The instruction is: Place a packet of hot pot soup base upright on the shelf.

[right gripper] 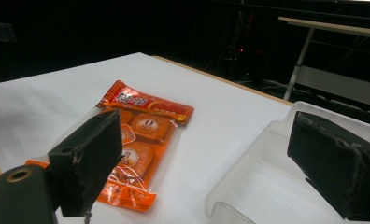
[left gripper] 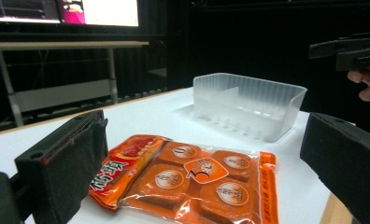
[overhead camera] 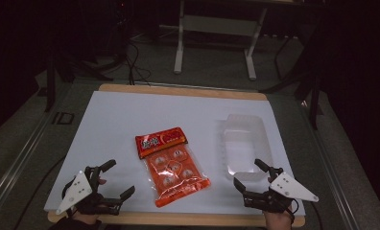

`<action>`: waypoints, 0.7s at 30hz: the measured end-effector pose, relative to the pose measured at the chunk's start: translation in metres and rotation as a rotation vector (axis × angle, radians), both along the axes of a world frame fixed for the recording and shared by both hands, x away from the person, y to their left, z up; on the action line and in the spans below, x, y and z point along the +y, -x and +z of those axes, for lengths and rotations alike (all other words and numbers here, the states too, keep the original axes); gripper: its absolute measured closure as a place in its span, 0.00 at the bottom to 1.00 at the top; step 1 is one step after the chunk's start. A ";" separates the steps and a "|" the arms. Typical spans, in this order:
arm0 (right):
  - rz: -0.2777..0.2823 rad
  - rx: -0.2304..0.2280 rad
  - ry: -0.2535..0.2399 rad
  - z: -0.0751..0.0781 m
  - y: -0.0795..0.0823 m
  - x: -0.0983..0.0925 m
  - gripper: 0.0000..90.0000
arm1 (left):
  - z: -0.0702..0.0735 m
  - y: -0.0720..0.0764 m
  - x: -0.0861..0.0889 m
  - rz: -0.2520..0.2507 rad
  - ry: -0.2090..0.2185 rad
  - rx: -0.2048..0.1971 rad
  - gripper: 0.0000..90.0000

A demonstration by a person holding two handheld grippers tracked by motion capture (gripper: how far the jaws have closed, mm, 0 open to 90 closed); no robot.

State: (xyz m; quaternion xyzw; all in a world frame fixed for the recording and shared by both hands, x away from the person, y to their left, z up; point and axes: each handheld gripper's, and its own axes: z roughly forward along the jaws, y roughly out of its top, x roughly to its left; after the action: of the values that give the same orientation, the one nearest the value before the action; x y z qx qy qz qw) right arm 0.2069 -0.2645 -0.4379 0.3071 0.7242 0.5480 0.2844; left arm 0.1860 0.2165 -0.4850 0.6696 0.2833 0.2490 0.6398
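Note:
An orange snack bag (overhead camera: 171, 165) with several round cakes inside lies flat at the middle of the white table top (overhead camera: 130, 120). To its right stands a clear plastic tray (overhead camera: 245, 143) with a divider, nothing in it. My left gripper (overhead camera: 121, 177) rests open at the near left edge, apart from the bag. My right gripper (overhead camera: 247, 172) is open at the near right, just in front of the tray's near end. In the left gripper view the bag (left gripper: 192, 179) lies ahead between the wide jaws, untouched. The right gripper view has the bag (right gripper: 136, 135) at left and the tray (right gripper: 262, 186) at right.
The table's wooden rim (overhead camera: 178, 219) runs along the near edge by both hands. A white desk frame (overhead camera: 217, 28) and floor cables (overhead camera: 135, 62) lie beyond the far edge. A lit monitor (left gripper: 80, 11) glows in the dark background.

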 end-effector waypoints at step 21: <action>0.047 0.033 0.020 0.003 0.001 0.003 0.11 | 0.022 0.003 -0.009 -0.100 0.041 0.128 0.01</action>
State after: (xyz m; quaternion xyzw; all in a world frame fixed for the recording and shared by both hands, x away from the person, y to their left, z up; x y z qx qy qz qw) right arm 0.2061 -0.2612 -0.4348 0.2963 0.7412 0.5421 0.2624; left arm 0.1825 0.2076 -0.4627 0.6842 0.2950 0.1676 0.6456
